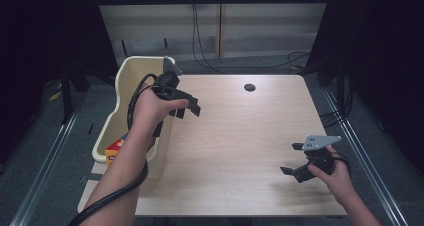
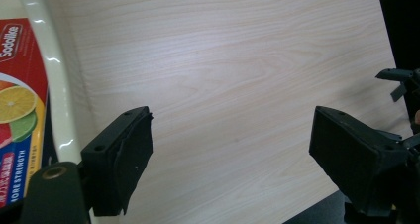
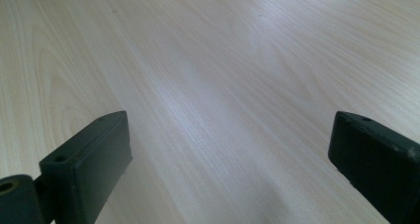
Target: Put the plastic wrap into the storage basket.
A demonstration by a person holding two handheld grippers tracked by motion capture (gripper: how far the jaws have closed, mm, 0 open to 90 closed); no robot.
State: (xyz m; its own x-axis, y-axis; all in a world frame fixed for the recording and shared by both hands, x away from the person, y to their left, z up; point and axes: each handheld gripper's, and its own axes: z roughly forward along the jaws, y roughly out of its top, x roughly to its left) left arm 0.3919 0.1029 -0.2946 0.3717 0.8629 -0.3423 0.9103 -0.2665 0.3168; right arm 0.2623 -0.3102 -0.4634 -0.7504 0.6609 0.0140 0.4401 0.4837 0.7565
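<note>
**Both grippers empty above the wooden tabletop**

The left gripper (image 1: pixel 186 107) is held by the left hand (image 1: pixel 150 108) above the left edge of the pale wooden tabletop (image 1: pixel 240 136), just beside the rim of the cream plastic bin (image 1: pixel 131 73). The forearm comes up from the bottom of the high view, the wrist is bent, and the gripper points to the right and a little down. Its black fingers (image 2: pixel 121 157) stand wide apart with nothing between them.

Inside the bin lies a red and yellow carton with printed citrus slices (image 2: pixel 17 110), at the near end of the bin, below the left forearm.

The right gripper (image 1: pixel 294 160) is held by the right hand (image 1: pixel 334 172) low over the near right part of the tabletop, pointing to the left. Its fingers (image 3: pixel 86 162) are also widely open and hold nothing.
</note>
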